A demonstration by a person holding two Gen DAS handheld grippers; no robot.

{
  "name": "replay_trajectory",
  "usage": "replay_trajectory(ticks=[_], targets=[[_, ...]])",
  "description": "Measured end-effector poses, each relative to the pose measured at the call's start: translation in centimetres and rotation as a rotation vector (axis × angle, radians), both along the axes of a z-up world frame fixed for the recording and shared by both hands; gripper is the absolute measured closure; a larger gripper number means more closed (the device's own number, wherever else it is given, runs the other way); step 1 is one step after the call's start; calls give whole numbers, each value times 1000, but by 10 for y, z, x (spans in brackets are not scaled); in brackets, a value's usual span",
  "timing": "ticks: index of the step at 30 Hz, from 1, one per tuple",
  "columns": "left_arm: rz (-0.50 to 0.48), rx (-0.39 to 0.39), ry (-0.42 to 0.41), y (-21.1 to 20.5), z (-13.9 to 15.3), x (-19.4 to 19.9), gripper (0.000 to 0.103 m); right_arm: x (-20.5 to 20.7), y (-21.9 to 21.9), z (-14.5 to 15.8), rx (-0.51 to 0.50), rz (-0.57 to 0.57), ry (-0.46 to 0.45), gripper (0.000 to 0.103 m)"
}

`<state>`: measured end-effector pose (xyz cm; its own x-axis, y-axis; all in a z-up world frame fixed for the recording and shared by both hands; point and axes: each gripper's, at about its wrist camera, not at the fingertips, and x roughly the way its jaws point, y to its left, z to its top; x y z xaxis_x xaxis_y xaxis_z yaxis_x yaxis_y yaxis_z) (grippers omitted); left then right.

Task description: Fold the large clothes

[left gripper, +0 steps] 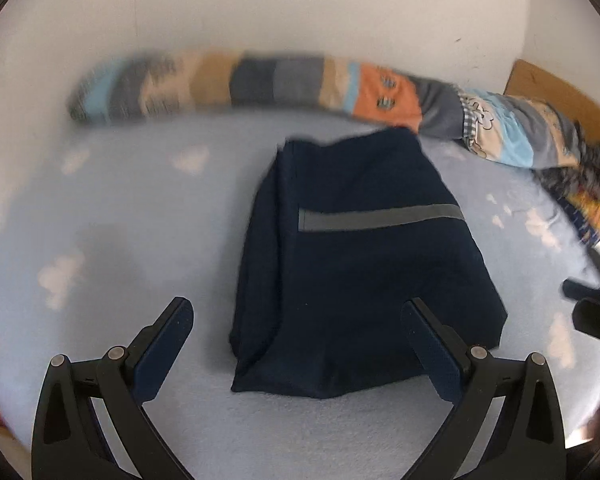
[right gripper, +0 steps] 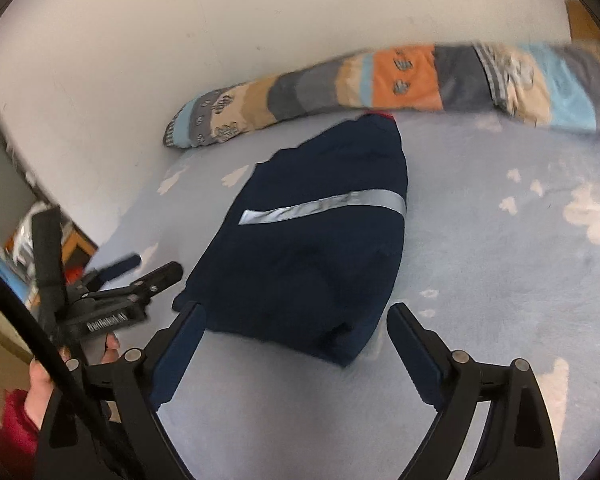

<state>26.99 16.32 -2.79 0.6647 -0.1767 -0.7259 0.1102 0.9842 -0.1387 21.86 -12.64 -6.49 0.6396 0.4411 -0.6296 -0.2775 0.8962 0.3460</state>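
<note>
A dark navy garment (left gripper: 360,272) with a grey reflective stripe lies folded into a compact block on the light blue bed sheet (left gripper: 120,220). It also shows in the right wrist view (right gripper: 312,256). My left gripper (left gripper: 298,312) is open and empty, hovering above the near edge of the garment. My right gripper (right gripper: 296,320) is open and empty, just above the garment's near corner. The left gripper also shows in the right wrist view (right gripper: 140,272), held by a hand, to the left of the garment.
A long patchwork bolster (left gripper: 300,80) lies along the white wall behind the garment; it also shows in the right wrist view (right gripper: 400,80). A wooden bed frame (left gripper: 560,88) stands at the far right. A dark patterned cloth (left gripper: 588,192) lies at the right edge.
</note>
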Motion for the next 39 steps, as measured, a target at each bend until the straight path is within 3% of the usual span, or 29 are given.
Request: replay_trajectory(ticks=[5,8,12,15,17,23,26,29,31,32,35,37,39], targets=[[-2,-153,92,38,-7,61,0,55,-23,-14,100,-21,65,8],[-28,-303,194,54,-31,100,0,89,-37,-26,160,-34,106,8],[-53,-379,296,61,-60,136,0,123,-51,-41,209,-37,147,8],[-64,-376,327,61,-76,154,0,145,-51,-54,229,-3,188,8],[-113,-414,368,56,-88,165,0,158,-49,-63,224,4,214,8],[-189,-322,368,34,-99,177,0,182,-34,-85,267,78,263,6],[-232,-326,357,23,-100,180,0,191,-22,-91,247,97,262,6],[-301,-387,358,7,-100,184,0,199,-13,-93,255,108,241,4],[-294,-315,360,-6,-102,189,0,203,-9,-93,241,110,245,4],[-291,-286,352,-11,-103,191,0,206,-6,-93,227,118,248,8],[-274,-271,330,-16,-102,193,4,205,2,-86,127,132,237,38],[-272,-266,310,-14,-98,192,16,201,-1,-82,139,126,230,52],[-253,-328,303,-4,-95,192,32,193,1,-72,134,124,203,60]])
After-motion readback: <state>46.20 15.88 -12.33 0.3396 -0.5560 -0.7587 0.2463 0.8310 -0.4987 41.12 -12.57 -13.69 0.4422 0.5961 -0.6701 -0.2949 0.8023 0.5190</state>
